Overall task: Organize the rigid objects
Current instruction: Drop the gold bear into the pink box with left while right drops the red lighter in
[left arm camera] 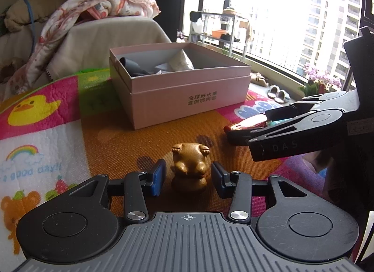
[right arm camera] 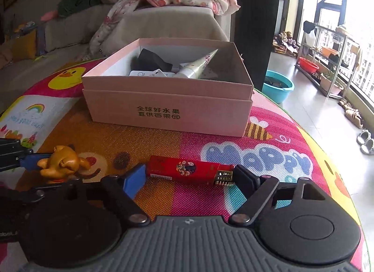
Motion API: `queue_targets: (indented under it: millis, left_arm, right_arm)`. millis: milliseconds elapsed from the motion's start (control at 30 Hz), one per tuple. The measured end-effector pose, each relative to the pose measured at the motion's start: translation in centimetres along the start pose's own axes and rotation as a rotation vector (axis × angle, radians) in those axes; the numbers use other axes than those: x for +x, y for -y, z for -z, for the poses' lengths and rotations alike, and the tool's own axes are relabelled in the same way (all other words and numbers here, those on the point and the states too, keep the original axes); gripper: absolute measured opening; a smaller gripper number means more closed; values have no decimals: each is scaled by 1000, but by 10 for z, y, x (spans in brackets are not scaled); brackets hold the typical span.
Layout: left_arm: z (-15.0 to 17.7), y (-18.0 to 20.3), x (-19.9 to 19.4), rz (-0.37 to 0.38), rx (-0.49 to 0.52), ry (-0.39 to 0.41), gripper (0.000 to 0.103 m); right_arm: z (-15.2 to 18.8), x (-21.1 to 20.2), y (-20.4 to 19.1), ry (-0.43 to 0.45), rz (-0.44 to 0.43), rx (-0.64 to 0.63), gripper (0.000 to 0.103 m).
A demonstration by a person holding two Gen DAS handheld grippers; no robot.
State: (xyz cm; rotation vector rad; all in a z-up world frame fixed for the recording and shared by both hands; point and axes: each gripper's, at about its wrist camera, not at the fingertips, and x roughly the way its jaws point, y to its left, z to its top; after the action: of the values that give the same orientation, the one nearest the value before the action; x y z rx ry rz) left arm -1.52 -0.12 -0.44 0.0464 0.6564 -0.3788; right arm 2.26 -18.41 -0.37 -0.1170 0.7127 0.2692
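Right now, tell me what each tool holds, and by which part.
Nothing is held. The left tool straddles the golden figurine, pads apart from it. The right tool brackets the red box lengthwise, ungripped.

Inside the pink box (left arm camera: 187, 94), its near wall hides the lower parts of the contents at upper centre. The red tube's (left arm camera: 247, 123) far end disappears behind the right gripper's fingers (left arm camera: 268, 144), centre right.

The pink box (right arm camera: 168, 110) front reads "全球好水果 直供百果园"; the play mat (right arm camera: 257, 157) reads "HAPPY". The right gripper (left arm camera: 238, 136) finger bears "DAS".
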Motion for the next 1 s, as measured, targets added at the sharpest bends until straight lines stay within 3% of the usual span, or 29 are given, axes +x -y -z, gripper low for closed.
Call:
queue_targets:
  millis: [200,367,633,800,900,1000]
  left_arm:
    - [1,-5,-3,-17,-44,8,33]
    - [3,-6,-9,-5,-62,15,33]
    - [10,11,-32,49,34,12,33]
    - [-34,2,-43,48,20,111,33]
    - [-77,-6,-43,23,35,203,33]
    - [-123,-21,-32,37,-12,255,33]
  right_arm:
    - [-1,0,5,-3,-20,22,82]
    - [0,-2,4,-7,-17,18,82]
    - [18,-39,6,2,-50,-61,82]
    - [0,-66,16,99,-31,-56,82]
    - [-34,-73,23,182,-5,-35,82]
    - [-75,-71,28,239,8,-27,82]
